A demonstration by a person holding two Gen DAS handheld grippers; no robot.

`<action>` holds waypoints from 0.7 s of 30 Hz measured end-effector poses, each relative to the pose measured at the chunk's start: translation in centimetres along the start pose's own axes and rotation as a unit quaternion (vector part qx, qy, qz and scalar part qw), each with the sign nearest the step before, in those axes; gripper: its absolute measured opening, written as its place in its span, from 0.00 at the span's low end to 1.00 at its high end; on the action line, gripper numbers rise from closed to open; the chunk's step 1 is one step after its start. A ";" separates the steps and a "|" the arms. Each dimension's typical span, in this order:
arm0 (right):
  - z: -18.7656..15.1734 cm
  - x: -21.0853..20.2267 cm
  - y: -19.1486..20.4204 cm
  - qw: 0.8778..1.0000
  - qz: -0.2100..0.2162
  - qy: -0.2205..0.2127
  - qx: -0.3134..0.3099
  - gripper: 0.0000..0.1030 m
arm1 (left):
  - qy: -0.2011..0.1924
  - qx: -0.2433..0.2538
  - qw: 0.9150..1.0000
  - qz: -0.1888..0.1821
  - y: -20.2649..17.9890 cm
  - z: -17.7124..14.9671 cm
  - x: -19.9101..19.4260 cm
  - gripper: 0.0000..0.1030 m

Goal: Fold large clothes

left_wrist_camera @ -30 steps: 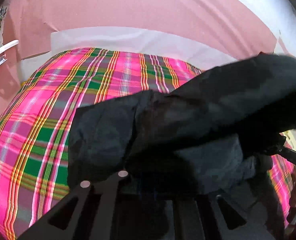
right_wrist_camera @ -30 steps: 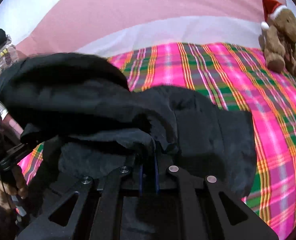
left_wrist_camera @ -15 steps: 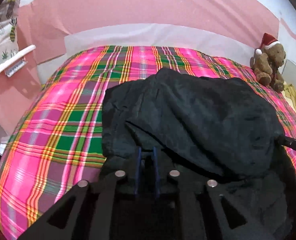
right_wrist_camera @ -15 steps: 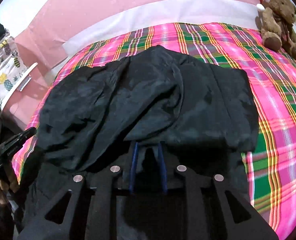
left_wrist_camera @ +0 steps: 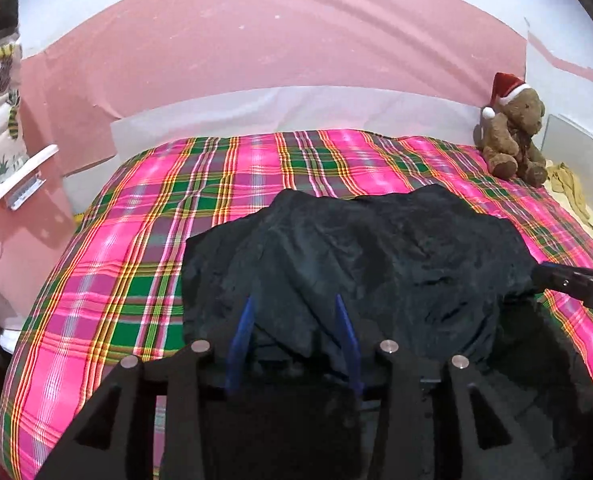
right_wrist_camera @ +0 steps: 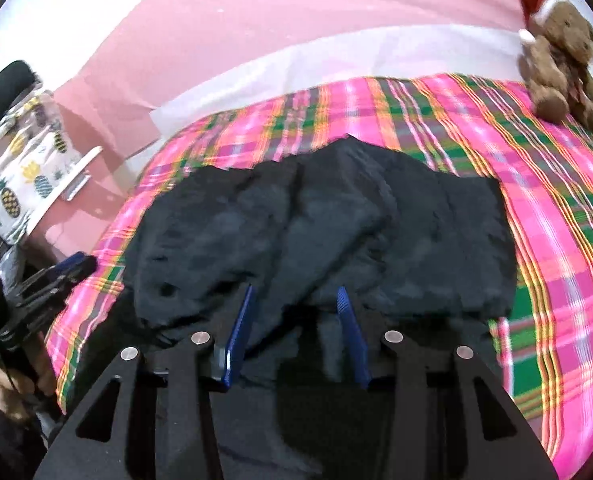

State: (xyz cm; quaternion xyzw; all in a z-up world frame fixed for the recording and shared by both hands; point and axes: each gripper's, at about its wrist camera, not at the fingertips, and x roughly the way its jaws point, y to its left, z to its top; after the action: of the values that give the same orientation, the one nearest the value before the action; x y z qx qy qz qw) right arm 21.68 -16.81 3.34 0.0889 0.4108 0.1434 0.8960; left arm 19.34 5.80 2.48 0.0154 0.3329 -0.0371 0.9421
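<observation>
A large black garment [left_wrist_camera: 376,256] lies folded over itself on the plaid bed cover [left_wrist_camera: 128,248], its near part hanging off the front edge. It also shows in the right wrist view [right_wrist_camera: 336,232]. My left gripper [left_wrist_camera: 294,304] is open, its blue fingers apart over the garment's near fold, with nothing between them. My right gripper [right_wrist_camera: 294,296] is open the same way at the garment's near edge. Each gripper shows at the edge of the other's view: the right [left_wrist_camera: 572,284] and the left [right_wrist_camera: 56,276].
A brown teddy bear with a Santa hat [left_wrist_camera: 512,136] sits at the bed's far right corner, also in the right wrist view [right_wrist_camera: 560,56]. A pink wall stands behind the bed. A pineapple-print cloth [right_wrist_camera: 20,176] and a white shelf are on the left.
The lifted half of the garment came down onto the bed, folded over the rest. Both grippers went from shut on the cloth to open and drew back a little.
</observation>
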 end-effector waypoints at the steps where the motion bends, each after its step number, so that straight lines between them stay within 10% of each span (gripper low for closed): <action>1: 0.2 0.2 0.6 1.000 0.004 -0.001 -0.008 0.42 | 0.001 0.002 1.000 0.000 -0.3 0.1 0.2 0.42; 21: -3.6 10.9 -0.6 0.997 -0.023 0.076 -0.026 0.42 | 0.094 -0.006 0.995 -0.045 -1.5 -4.5 9.4 0.44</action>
State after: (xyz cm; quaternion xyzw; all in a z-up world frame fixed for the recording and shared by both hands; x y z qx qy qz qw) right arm 25.80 -13.62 -6.93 0.0453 0.4754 0.1401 0.8674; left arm 23.62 4.00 -6.94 -0.0021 0.4202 -0.0761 0.9042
